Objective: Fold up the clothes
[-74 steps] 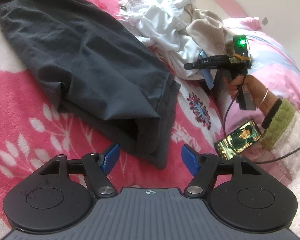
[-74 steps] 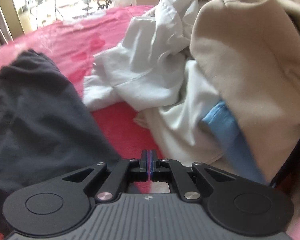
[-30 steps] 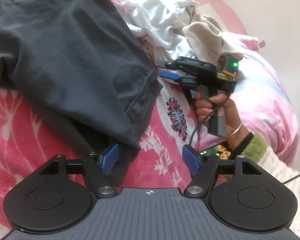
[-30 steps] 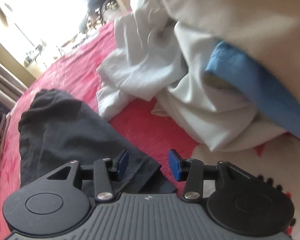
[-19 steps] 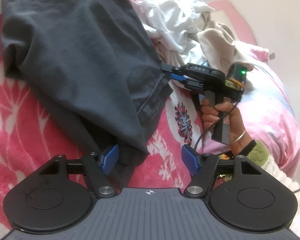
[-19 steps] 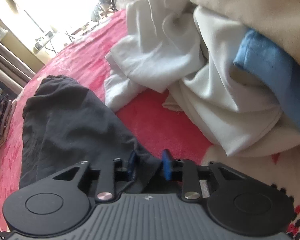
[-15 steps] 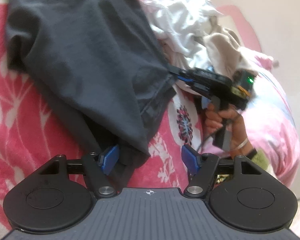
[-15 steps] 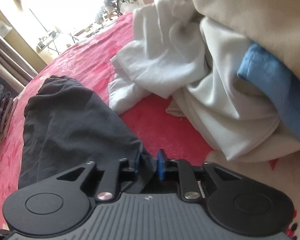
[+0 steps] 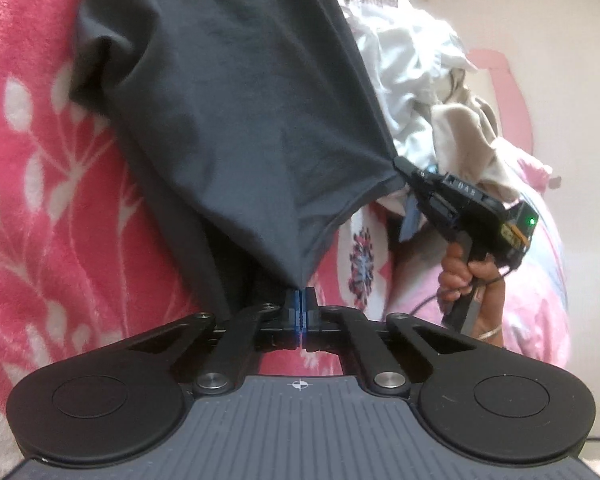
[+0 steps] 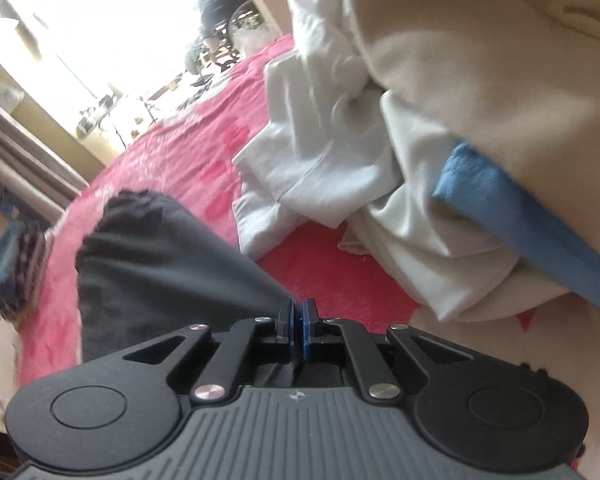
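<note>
Both claws are clamped on the dark grey garment: left claw pinches one hem corner, right claw the other, stretching the hem taut above the pink floral bed. Just beyond crowds a pile of white and beige clothes.

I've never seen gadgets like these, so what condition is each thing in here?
Left gripper: shut on dark grey garment.
Right gripper: shut on dark grey garment.
Dark grey garment: near edge lifted between both grippers.
Pile of white and beige clothes: crumpled, unfolded.
</note>
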Tool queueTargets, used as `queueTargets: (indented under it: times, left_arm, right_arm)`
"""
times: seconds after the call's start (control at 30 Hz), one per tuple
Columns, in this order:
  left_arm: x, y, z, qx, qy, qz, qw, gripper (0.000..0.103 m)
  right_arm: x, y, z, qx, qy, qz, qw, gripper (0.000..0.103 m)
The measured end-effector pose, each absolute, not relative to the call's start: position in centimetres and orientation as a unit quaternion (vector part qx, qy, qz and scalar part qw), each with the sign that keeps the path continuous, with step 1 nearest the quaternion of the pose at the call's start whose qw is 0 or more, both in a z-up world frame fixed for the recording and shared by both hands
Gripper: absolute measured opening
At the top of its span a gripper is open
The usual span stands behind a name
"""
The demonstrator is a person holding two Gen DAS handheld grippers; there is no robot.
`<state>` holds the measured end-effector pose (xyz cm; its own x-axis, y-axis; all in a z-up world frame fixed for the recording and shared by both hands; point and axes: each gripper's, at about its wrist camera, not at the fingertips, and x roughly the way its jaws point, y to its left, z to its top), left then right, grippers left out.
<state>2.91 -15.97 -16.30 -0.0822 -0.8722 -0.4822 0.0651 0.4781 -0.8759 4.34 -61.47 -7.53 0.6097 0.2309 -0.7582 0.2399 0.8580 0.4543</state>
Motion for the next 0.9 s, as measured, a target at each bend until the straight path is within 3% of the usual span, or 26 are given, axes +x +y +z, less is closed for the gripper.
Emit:
queueTargets:
  times: [0.23,0.53,0.83,0.9]
  left_arm:
    - [3.1,-15.7,-16.9,-0.312,0.649,-0.391,0.573,0.0]
    - [3.9,-13.8,-16.1,-0.387,0.637,-0.412,0.524,0.0]
    - [3.4,-14.7,-17.8,-0.32,0.668,-0.376,0.557,0.0]
    - [3.3,-15.1,-17.5,-0.289,0.666,-0.372,0.578,0.0]
  right_arm:
    - [4.8,-62.0,-9.4,0.265,0.493,-0.035,0.828,0.004]
    - [3.4,-63.8,-8.3,0.334,0.478,-0.023,0.812,0.004]
    - [4.3,-63.3,-12.5,0.316,0.517,-0.054,0.794,0.005]
    - [4.5,-62.6,-12.8,0.287,0.515,-0.055,0.806,0.01]
